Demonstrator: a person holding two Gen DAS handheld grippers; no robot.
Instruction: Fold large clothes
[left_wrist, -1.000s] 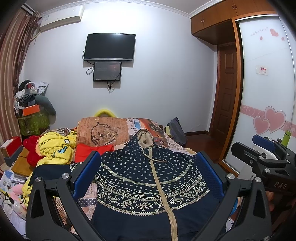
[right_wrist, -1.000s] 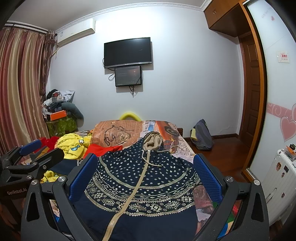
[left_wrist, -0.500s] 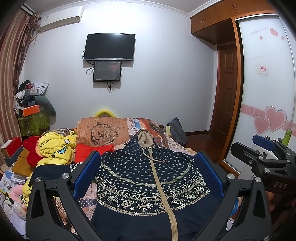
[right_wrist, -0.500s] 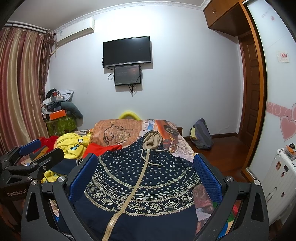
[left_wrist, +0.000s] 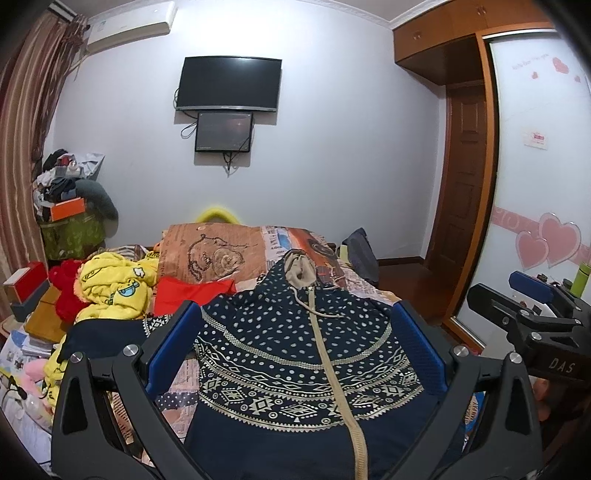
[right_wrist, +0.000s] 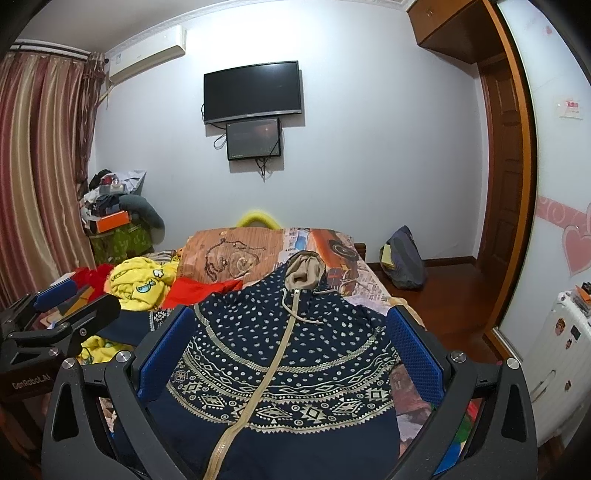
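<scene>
I see the navy patterned hoodie lying flat on the bed, zipper up, hood toward the far wall. My left gripper hovers above it with jaws spread wide, gripping nothing. My right gripper is likewise wide and empty (both blue pads clear of fabric). Yellow cartoon-print clothing lies left of the hoodie.

Even indoor light — fisheye-warped edges
</scene>
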